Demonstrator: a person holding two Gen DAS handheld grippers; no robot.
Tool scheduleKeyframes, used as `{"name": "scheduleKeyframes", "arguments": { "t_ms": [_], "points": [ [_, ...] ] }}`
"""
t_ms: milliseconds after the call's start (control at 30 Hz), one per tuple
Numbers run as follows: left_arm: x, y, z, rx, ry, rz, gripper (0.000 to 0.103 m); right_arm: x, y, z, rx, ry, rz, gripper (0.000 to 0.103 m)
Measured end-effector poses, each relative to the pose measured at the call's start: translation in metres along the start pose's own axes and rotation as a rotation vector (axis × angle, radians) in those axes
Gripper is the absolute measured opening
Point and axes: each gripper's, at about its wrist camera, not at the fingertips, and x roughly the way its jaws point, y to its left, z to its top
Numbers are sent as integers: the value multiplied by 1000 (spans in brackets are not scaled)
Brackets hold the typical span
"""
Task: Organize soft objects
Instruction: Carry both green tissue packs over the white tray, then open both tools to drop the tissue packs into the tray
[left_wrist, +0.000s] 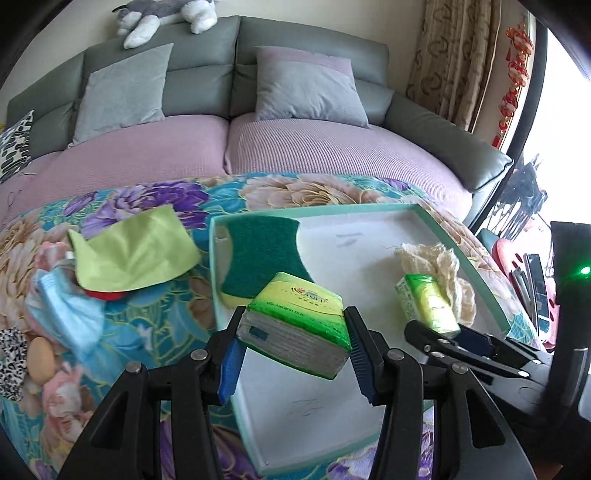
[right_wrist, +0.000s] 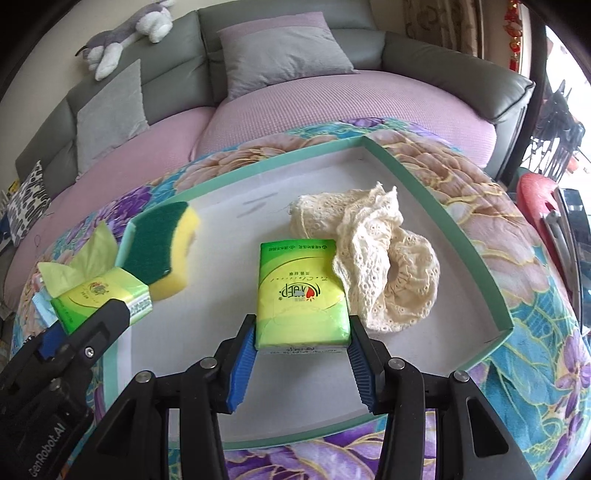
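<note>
My left gripper (left_wrist: 293, 354) is shut on a green tissue pack (left_wrist: 295, 321), held tilted over the near left part of the teal-rimmed white tray (left_wrist: 214, 266). My right gripper (right_wrist: 303, 350) is shut on a second green tissue pack (right_wrist: 303, 288) over the middle of the tray (right_wrist: 443, 221); I cannot tell whether it touches the floor. Inside the tray lie a green-and-yellow sponge (right_wrist: 166, 251) at the far left and a cream lace cloth (right_wrist: 380, 266) to the right of the pack. Each view shows the other gripper: the right gripper (left_wrist: 443, 332), the left gripper (right_wrist: 81, 325).
Left of the tray, on the flowered blanket (left_wrist: 147, 332), lie a light green cloth (left_wrist: 136, 251), a blue face mask (left_wrist: 70, 314), a beige egg-shaped thing (left_wrist: 40, 360) and a leopard-print piece (left_wrist: 11, 362). A sofa (left_wrist: 295, 147) with cushions stands behind.
</note>
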Motion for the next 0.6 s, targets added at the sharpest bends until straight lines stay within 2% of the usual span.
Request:
{"name": "scheduleKeyframes", "arguments": {
  "t_ms": [267,333,367,467,533,600],
  "points": [
    [10,-3,-2,3,24,15,54,-2,-6,2,13,-4,-10,50],
    [8,-3,-1,-1,19,10,61,-4,-6,3,15,-11,-6,51],
    [6,-2,-1,-5,18,10,68,-6,-6,3,16,-14,-6,52],
    [0,-1,0,-8,15,23,71,-13,-6,5,13,-29,-17,56],
    [-7,1,2,-11,4,36,74,-19,-7,6,16,-43,-22,63],
    [-14,5,4,-21,-14,53,84,-24,-8,8,16,-57,-26,71]
  ]
}}
